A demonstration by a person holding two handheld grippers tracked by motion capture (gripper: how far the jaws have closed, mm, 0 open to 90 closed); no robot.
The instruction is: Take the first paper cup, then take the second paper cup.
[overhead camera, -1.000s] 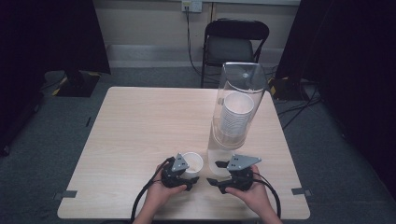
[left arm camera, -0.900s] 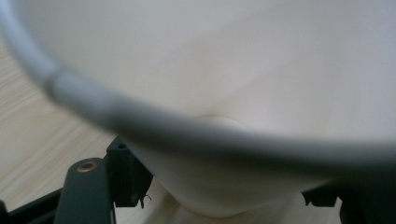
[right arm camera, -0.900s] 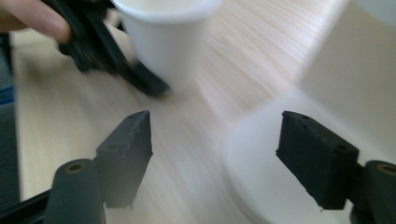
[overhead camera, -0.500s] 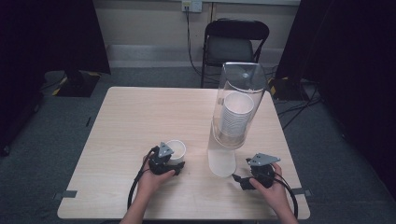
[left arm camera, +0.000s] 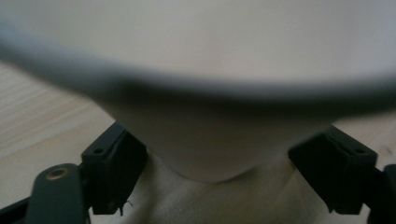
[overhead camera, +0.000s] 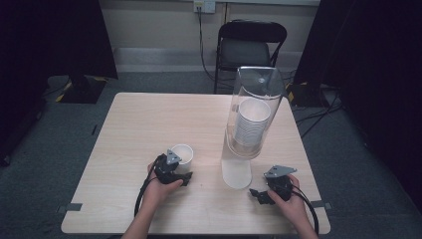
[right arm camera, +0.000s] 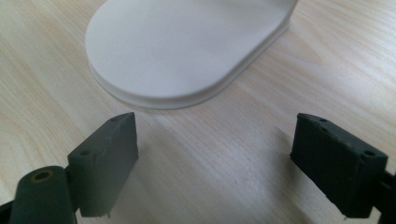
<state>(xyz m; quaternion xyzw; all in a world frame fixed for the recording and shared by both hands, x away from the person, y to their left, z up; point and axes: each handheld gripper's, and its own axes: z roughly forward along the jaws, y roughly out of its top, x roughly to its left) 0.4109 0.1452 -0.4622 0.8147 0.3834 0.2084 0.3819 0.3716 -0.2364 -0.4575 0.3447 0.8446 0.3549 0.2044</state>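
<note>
Paper cup (overhead camera: 182, 154) between opening left tongs (overhead camera: 185, 175), dispenser base (overhead camera: 235, 173) before wide right tongs (overhead camera: 255, 194)

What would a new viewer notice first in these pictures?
First, the tall clear tube on its white base, right of the table's middle, holding a stack of white cups. Next, a single white cup upright at the near left, between the left gripper's jaws, which have just been opening.

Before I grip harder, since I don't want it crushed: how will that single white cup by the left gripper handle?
The white cup looks thin-walled and probably light, so a hard squeeze may dent it. It stands upright on the table, narrower at the base, so a sideways nudge from the left gripper might tip it.
</note>
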